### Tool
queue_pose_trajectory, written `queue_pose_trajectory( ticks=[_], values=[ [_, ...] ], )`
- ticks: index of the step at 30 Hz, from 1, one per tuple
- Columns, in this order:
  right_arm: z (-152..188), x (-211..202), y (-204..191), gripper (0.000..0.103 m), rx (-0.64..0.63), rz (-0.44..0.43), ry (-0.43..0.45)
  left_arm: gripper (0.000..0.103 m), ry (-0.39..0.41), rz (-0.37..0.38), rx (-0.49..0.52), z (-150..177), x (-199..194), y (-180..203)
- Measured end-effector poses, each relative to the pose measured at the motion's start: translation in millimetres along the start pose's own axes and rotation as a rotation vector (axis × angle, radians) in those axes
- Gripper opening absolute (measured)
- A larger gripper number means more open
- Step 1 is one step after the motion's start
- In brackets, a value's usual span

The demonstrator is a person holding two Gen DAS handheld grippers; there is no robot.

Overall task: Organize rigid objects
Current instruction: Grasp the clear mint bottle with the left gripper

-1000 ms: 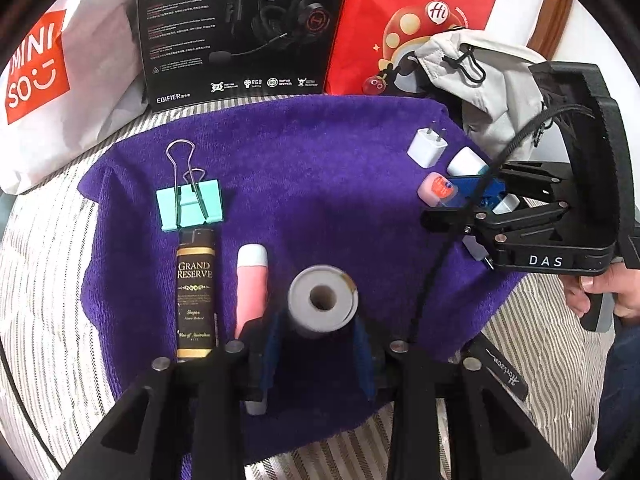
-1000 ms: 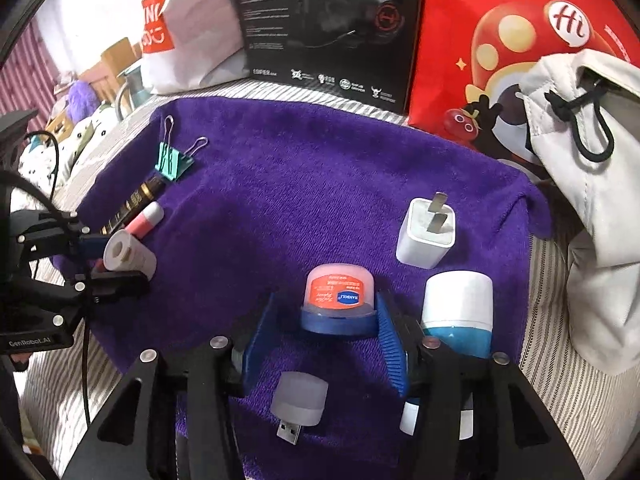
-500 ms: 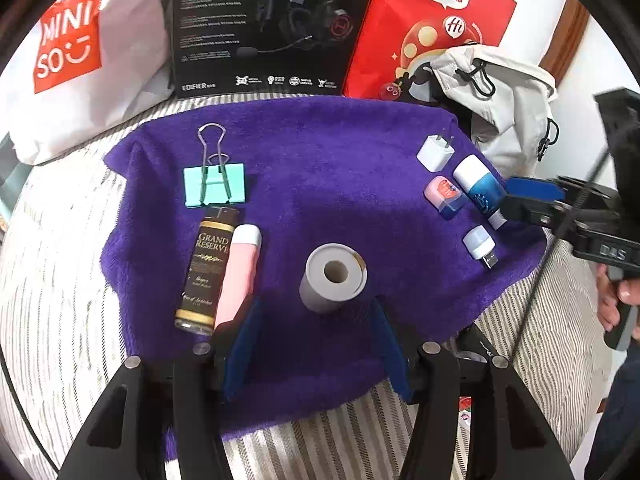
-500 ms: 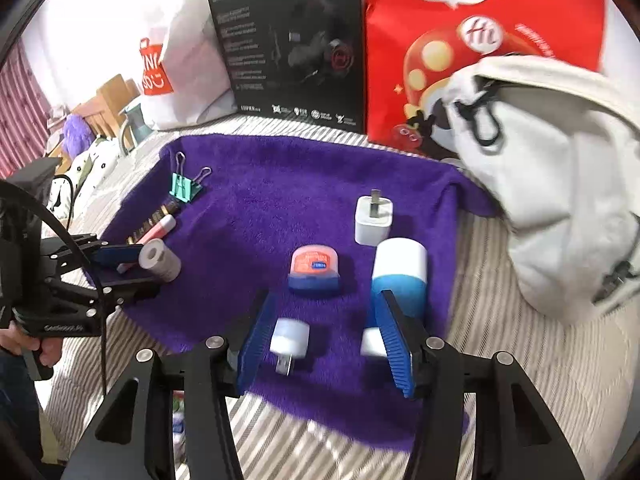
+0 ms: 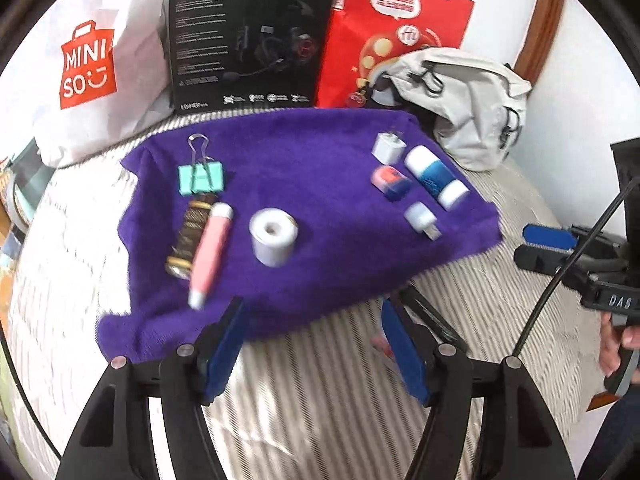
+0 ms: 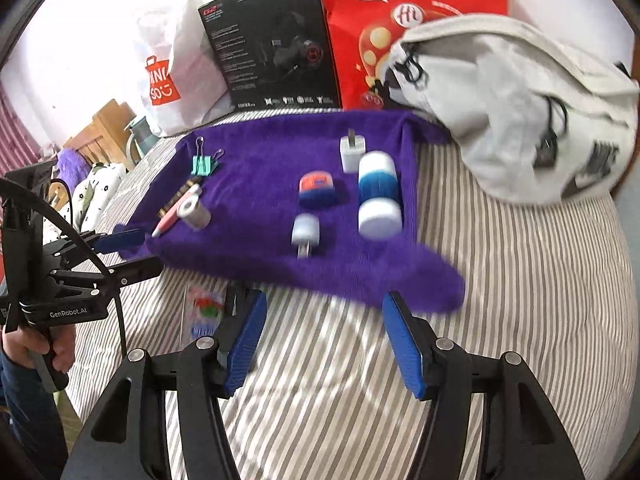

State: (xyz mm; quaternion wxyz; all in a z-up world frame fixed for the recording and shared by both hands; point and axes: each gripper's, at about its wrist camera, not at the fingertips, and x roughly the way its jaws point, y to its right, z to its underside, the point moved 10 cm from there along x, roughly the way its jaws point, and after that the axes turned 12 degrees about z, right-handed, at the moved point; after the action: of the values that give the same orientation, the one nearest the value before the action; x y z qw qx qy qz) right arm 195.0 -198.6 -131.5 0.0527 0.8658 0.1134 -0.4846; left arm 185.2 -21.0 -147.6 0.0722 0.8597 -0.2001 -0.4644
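Nearest the camera, the left gripper (image 5: pixel 316 344) hangs over the striped bed (image 5: pixel 340 400) just short of the purple towel (image 5: pixel 304 184), its jaws spread wide and holding nothing. The right gripper (image 6: pixel 322 340) hovers likewise off the towel's near edge, jaws wide and empty; a hand (image 6: pixel 30 346) grips the left tool's handle at the side.

On the towel's left half, a pink tube (image 5: pixel 211 250) lies with its long axis running near to far, white cap at the far end, touching a dark gold-labelled bottle (image 5: pixel 189 236) that lies parallel to it. Just beside them a grey-white roll (image 5: pixel 273 236) lies with its open core facing the left camera. Beyond the bottle sits a teal binder clip (image 5: pixel 201 177), wire handle pointing away.

On the right half lie a small USB light (image 6: pixel 306 232), a blue-based jar (image 6: pixel 317 188), a blue-and-white bottle (image 6: pixel 378 196) lengthwise, and farthest a white plug (image 6: pixel 353 152).

Behind stand a white shopping bag (image 5: pixel 88 64), a black headset box (image 5: pixel 248 36), a red bag (image 5: pixel 396 20) and a grey backpack (image 6: pixel 520 104).
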Motion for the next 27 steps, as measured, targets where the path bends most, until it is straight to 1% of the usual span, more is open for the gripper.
queue_pose_trajectory(
  ticks=[5, 9, 13, 15, 19, 22, 26, 27],
  values=[
    [28.0, -13.9, -0.8, 0.06, 0.017, 0.008, -0.009, 0.066, -0.014, 0.036, 0.001, 17.9, 5.7, 28.3],
    [42.7, -26.4, 4.9, 0.06, 0.031, 0.043, 0.001, 0.066, -0.041, 0.06, 0.005, 28.4, 19.5, 48.5],
    [50.3, -30.4, 11.7, 0.06, 0.049, 0.056, -0.001, 0.066, -0.072, 0.08, -0.001, 36.2, 34.6, 58.7],
    [53.5, -31.2, 14.4, 0.06, 0.06, 0.061, -0.004, 0.067, -0.093, 0.061, 0.013, 40.2, 40.2, 59.3],
    [56.4, -33.0, 16.4, 0.06, 0.076, 0.052, 0.002, 0.069, -0.102, 0.043, 0.013, 44.4, 39.4, 54.2],
    [58.0, -31.6, 15.5, 0.06, 0.087, 0.045, 0.002, 0.069, -0.107, -0.008, 0.047, 49.7, 34.4, 49.8],
    [62.7, -25.5, 11.4, 0.06, 0.09, 0.033, -0.013, 0.069, -0.131, -0.056, 0.059, 57.5, 31.6, 37.9],
    [64.0, -24.1, 9.9, 0.06, 0.09, 0.03, -0.015, 0.069, -0.129, -0.057, 0.06, 58.2, 30.8, 35.8]
  ],
)
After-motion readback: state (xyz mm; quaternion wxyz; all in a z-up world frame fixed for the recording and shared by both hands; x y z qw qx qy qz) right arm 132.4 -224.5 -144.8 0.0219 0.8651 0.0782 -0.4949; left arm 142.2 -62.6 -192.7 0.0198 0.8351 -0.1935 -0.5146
